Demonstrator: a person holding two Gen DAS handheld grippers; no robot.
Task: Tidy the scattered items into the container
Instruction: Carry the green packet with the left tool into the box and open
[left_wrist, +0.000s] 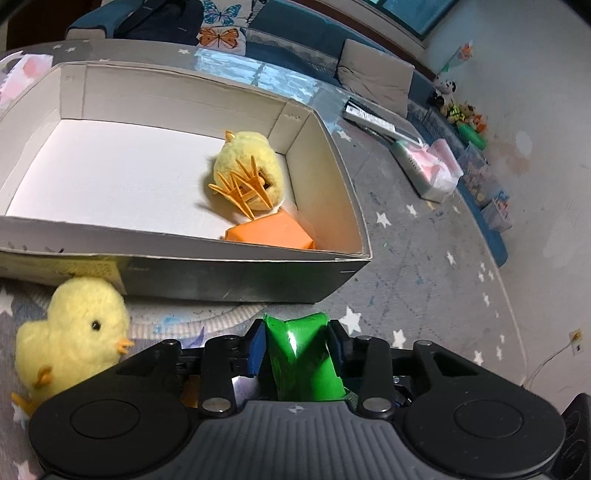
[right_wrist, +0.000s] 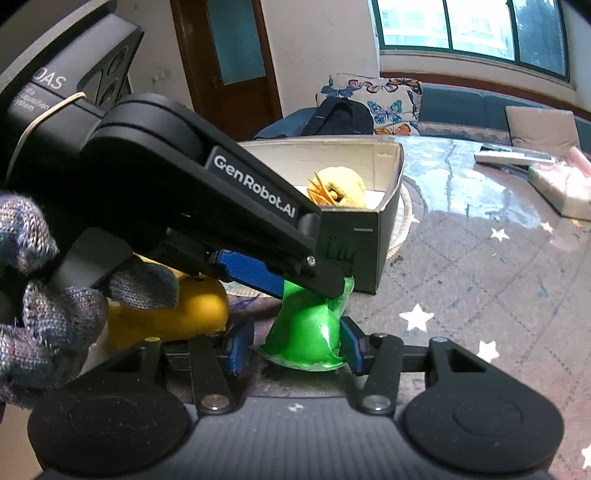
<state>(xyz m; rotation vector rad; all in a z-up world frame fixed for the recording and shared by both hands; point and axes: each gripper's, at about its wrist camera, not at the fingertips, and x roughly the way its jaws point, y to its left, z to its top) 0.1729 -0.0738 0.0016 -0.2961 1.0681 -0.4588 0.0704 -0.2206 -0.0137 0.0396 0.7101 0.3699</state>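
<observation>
The left claw is clamped on the top of the green bag, pads pressing both its sides, likely to lift it. The right claw has its jaws drawn in round the bag's wide base on the table, seemingly to steady it; its far pad touches, the near one stands just beside. Just past both claws lies the box, holding a chick and an orange block. A second chick waits left of the left claw.
</observation>
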